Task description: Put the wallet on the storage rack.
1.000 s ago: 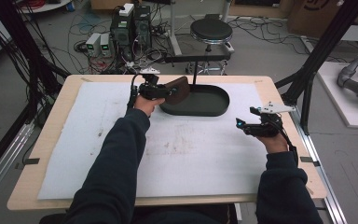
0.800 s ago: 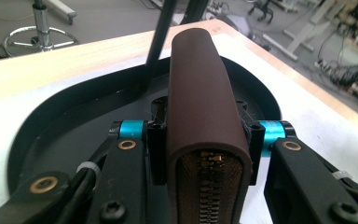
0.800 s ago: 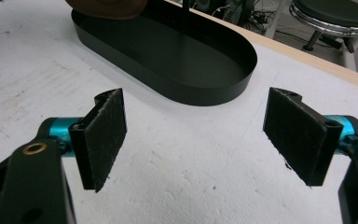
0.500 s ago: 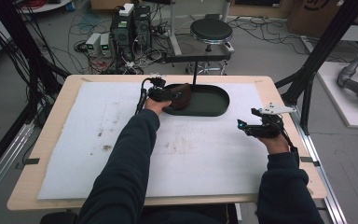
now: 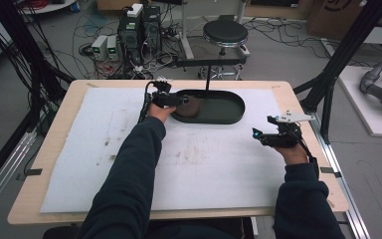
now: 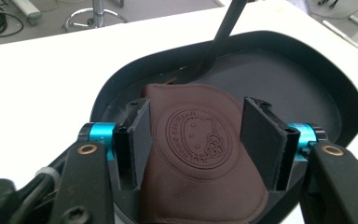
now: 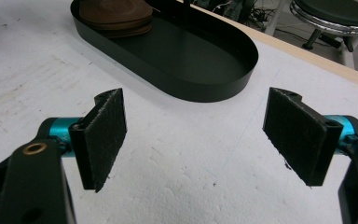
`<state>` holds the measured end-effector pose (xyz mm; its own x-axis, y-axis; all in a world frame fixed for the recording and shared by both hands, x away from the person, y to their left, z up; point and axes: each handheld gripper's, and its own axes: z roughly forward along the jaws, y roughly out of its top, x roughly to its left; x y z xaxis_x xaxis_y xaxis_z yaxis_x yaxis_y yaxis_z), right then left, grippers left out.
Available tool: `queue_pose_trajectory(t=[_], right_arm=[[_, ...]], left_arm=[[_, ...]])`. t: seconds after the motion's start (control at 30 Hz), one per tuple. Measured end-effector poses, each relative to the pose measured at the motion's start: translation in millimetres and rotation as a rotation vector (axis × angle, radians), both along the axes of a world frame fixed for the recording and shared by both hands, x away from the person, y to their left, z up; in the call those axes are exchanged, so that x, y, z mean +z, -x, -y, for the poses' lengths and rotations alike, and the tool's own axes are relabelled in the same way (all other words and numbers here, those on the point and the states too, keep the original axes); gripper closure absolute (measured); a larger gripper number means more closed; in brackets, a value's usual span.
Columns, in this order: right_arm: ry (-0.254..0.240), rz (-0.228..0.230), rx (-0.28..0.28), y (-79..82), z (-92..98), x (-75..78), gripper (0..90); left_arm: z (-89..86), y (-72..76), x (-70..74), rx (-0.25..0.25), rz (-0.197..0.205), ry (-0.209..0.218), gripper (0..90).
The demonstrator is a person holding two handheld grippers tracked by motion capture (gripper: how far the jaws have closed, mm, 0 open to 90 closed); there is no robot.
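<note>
A brown leather piece (image 6: pixel 200 186) stamped with a round cartoon emblem lies in the left end of a black oval tray (image 6: pixel 340 98). My left gripper (image 6: pixel 196 130) hovers just over it, open, with one pad on each side of the piece. From above, the left gripper (image 5: pixel 179 101) sits at the tray's (image 5: pixel 229 119) left end, next to the leather piece (image 5: pixel 193 106). My right gripper (image 5: pixel 256 134) is open above the white mat, near the table's right side. In the right gripper view the right gripper (image 7: pixel 196 135) holds nothing, with the tray (image 7: pixel 200 88) and leather piece (image 7: pixel 116 14) farther off.
A white foam mat (image 5: pixel 129 149) covers most of the wooden table. A black post with a crossbar (image 5: pixel 209 62) rises at the tray's far side. Behind the table are a stool (image 5: pixel 225 32), computer boxes (image 5: pixel 139 27) and cables. Black frame posts (image 5: pixel 338 59) flank the table.
The left gripper carried the brown piece rightward and down into the tray's left end. Its jaws now stand open around it. The right gripper has stayed put.
</note>
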<state>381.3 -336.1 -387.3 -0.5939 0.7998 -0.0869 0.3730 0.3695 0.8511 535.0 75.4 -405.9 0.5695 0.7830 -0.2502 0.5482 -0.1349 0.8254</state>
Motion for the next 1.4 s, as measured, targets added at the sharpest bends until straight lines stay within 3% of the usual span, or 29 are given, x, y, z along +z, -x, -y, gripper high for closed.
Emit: queue_pose_trajectory(t=[0.1,0.23,0.47,0.57,0.77,1.0,1.2,1.4], right_arm=[[0.003,-0.001,0.003,-0.7,0.3,-0.6,21.8],[0.01,-0.004,0.004,-1.7,-0.3,-1.8,21.7],[0.012,-0.019,0.004,0.3,-3.5,-4.0,21.4],[-0.009,-0.029,0.003,2.3,-3.2,-5.9,21.3],[-0.014,-0.032,-0.005,3.7,-0.9,-7.4,21.3],[-0.001,-0.031,-0.016,5.4,-0.8,-7.3,21.3],[-0.001,-0.029,-0.022,8.5,-2.4,-6.6,21.4],[-0.001,-0.027,-0.022,8.4,-3.0,-6.5,21.4]], left_arm=[[-6.1,12.3,7.0,-0.014,0.022,0.004,38.8],[-12.8,43.0,15.2,-0.051,0.084,-0.025,19.0],[-48.6,96.4,29.9,-0.074,0.227,0.031,18.9],[-66.1,113.9,28.0,-0.059,0.265,0.014,18.8],[-101.0,138.1,20.9,0.013,0.296,0.011,18.8],[-125.4,159.3,8.4,0.021,0.301,0.012,19.3],[-133.7,165.8,6.0,0.035,0.315,0.041,19.7],[-133.7,166.9,0.4,0.027,0.298,0.021,19.9]])
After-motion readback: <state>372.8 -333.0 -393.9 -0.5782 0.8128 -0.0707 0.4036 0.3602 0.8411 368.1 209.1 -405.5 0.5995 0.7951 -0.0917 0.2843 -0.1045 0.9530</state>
